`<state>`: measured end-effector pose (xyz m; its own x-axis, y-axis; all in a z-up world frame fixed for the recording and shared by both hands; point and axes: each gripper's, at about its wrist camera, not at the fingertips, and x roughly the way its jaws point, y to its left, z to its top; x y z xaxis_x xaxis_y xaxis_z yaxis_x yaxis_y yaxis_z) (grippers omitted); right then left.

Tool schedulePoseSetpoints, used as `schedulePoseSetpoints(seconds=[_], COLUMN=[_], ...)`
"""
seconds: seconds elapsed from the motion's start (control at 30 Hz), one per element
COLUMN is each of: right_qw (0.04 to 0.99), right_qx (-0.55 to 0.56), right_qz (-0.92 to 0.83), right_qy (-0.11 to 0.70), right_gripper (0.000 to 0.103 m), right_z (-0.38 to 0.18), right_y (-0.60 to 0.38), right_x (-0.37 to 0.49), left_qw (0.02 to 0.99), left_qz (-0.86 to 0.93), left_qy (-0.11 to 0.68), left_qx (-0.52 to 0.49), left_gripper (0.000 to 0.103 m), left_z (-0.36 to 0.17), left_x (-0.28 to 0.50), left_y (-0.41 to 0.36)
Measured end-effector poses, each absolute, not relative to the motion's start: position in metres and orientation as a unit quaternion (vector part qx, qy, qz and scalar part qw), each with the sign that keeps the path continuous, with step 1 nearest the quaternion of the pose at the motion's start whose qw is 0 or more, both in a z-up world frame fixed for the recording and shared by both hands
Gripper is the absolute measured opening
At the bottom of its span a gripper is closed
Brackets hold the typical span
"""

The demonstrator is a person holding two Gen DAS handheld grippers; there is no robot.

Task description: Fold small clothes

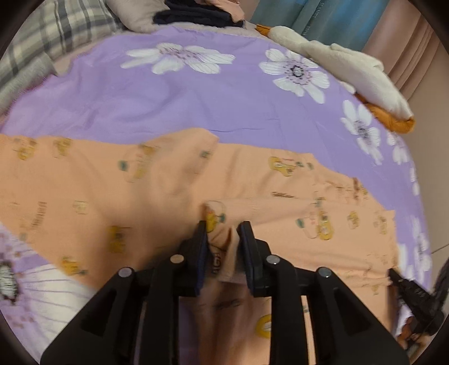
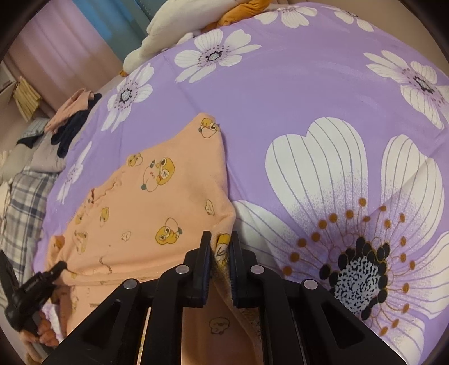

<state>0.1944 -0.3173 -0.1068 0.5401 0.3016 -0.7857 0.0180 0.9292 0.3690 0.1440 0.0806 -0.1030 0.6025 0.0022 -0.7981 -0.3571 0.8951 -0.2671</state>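
Note:
An orange garment [image 1: 157, 185] printed with yellow cartoon ducks lies spread across the purple flowered bedsheet [image 1: 174, 101]. My left gripper [image 1: 223, 228] is shut on a bunched edge of the garment near its front side. My right gripper [image 2: 220, 238] is shut on another edge of the same garment [image 2: 157, 196], at its near right corner. The right gripper shows at the far right of the left wrist view [image 1: 407, 286], and the left gripper at the lower left of the right wrist view [image 2: 60, 265], both touching the garment's edge.
A white and orange plush toy [image 1: 345, 70] lies at the bed's far right edge. Folded dark and peach clothes [image 1: 196, 12] sit at the back beside a plaid blanket [image 1: 56, 33]. Pink and teal curtains [image 1: 350, 19] hang behind the bed.

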Motion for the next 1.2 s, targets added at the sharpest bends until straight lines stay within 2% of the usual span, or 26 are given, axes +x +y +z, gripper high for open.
schedulePoseSetpoints(seconds=[0.17, 0.43, 0.57, 0.63, 0.8, 0.97, 1.07, 1.13, 1.2], right_qw=[0.863, 0.861, 0.862, 0.862, 0.863, 0.862, 0.865, 0.879, 0.884], right_qx=[0.156, 0.157, 0.156, 0.156, 0.16, 0.154, 0.161, 0.152, 0.15], right_qz=[0.076, 0.077, 0.075, 0.075, 0.074, 0.073, 0.066, 0.063, 0.082], right_qy=[0.474, 0.477, 0.477, 0.477, 0.473, 0.478, 0.471, 0.449, 0.435], right_gripper=[0.007, 0.007, 0.007, 0.007, 0.007, 0.007, 0.024, 0.048, 0.05], right_z=[-0.105, -0.105, -0.105, -0.106, -0.106, -0.103, -0.092, -0.078, -0.068], right_y=[-0.314, -0.314, -0.314, -0.314, -0.314, -0.313, -0.318, -0.32, -0.319], right_x=[0.193, 0.194, 0.193, 0.193, 0.192, 0.191, 0.19, 0.192, 0.201], left_qw=[0.869, 0.865, 0.851, 0.853, 0.861, 0.859, 0.857, 0.856, 0.856], left_qz=[0.103, 0.067, 0.068, 0.075, 0.096, 0.098, 0.079, 0.062, 0.051], left_qy=[0.43, 0.424, 0.452, 0.454, 0.451, 0.452, 0.451, 0.442, 0.44], left_qx=[-0.223, -0.261, -0.259, -0.246, -0.216, -0.218, -0.238, -0.26, -0.267], left_gripper=[0.026, 0.053, 0.05, 0.044, 0.038, 0.035, 0.036, 0.041, 0.043], left_z=[-0.095, -0.086, -0.1, -0.104, -0.109, -0.108, -0.102, -0.097, -0.095], left_x=[0.134, 0.127, 0.132, 0.129, 0.126, 0.126, 0.129, 0.133, 0.14], left_y=[0.094, 0.096, 0.089, 0.086, 0.085, 0.087, 0.09, 0.094, 0.093])
